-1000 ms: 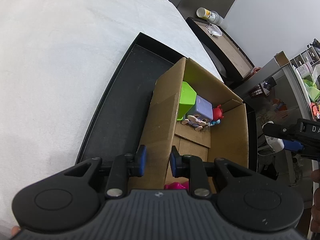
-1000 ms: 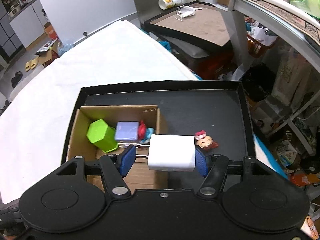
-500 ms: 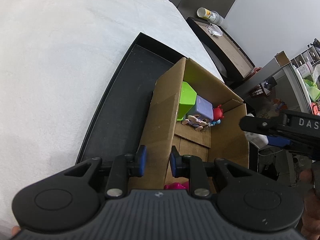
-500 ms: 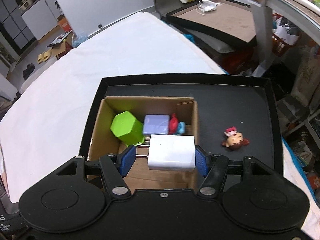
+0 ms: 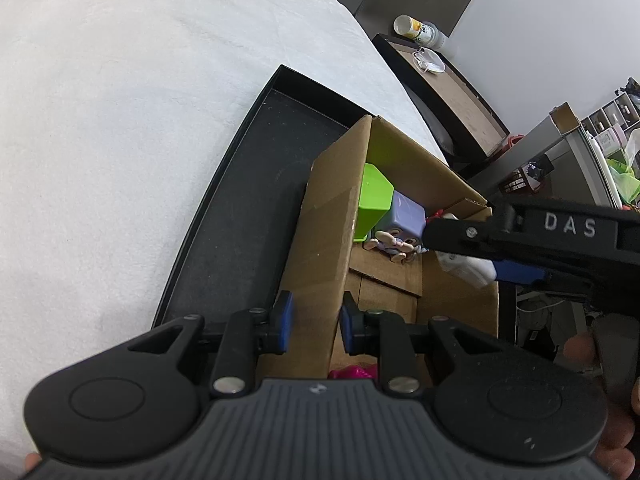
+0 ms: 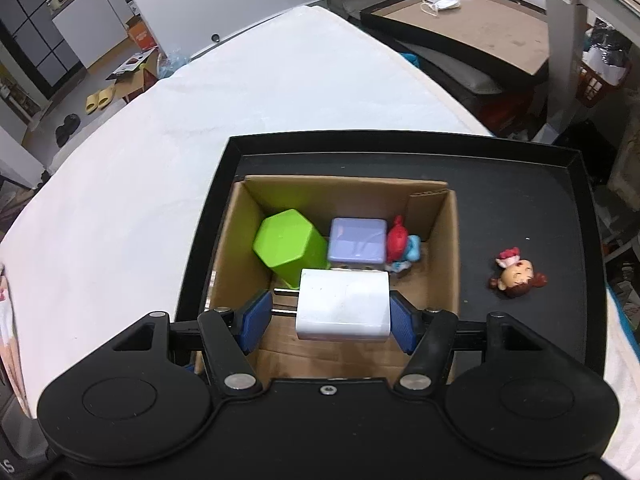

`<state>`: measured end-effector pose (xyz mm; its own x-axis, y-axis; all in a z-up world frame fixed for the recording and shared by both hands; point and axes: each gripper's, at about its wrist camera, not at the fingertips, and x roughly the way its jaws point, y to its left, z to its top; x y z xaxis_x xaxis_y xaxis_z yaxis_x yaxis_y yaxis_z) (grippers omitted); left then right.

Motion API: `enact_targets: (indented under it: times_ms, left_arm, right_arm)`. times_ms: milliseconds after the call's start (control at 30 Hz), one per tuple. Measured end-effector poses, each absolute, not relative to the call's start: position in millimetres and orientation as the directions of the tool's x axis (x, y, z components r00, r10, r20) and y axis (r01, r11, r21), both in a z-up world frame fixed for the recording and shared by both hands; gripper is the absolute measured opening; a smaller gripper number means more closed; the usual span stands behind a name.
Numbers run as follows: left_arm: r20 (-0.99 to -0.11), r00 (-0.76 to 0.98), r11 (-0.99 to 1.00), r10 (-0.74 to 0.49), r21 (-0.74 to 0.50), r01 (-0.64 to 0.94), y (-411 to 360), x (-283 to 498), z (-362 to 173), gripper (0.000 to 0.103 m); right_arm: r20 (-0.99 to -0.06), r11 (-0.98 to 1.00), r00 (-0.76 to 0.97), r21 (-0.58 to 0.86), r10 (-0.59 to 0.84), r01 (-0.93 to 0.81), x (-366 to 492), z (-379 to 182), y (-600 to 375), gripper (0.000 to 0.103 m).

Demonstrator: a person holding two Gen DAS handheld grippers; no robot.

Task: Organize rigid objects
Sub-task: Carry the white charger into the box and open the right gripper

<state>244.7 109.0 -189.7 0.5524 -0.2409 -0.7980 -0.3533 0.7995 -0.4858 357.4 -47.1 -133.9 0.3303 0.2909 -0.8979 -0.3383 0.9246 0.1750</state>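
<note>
Both grippers clenched: right gripper (image 6: 331, 317) holds white charger (image 6: 343, 305) over cardboard box (image 6: 440, 280); left gripper (image 5: 313, 322) pinches box wall (image 5: 320, 272).

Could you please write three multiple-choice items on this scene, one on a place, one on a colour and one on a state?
1. Where does the small doll with the red bow lie?
A. inside the cardboard box
B. on the black tray, outside the box
C. on the white cloth

2. What colour is the hexagonal block in the box?
A. green
B. orange
C. white

3. What is the right gripper doing?
A. hanging open and empty
B. clamping the box wall
C. holding the white charger above the box

Answers:
1 B: the doll rests on the black tray, to the right of the cardboard box.
2 A: the hexagonal block is bright green.
3 C: the right gripper has its pads pressed on the white charger and its prongs, over the box interior.
</note>
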Motion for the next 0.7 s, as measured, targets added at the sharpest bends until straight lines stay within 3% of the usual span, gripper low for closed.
enact_targets:
  times_ms: [700]
  left_arm:
    - [-0.797, 0.552, 0.796, -0.245, -0.491, -0.355, 109.0, 244.8, -189.4, 0.023]
  right_arm:
    - [-0.895, 0.927, 0.347, 0.159, 0.28, -0.339, 355.8, -128.5, -60.6, 0.063]
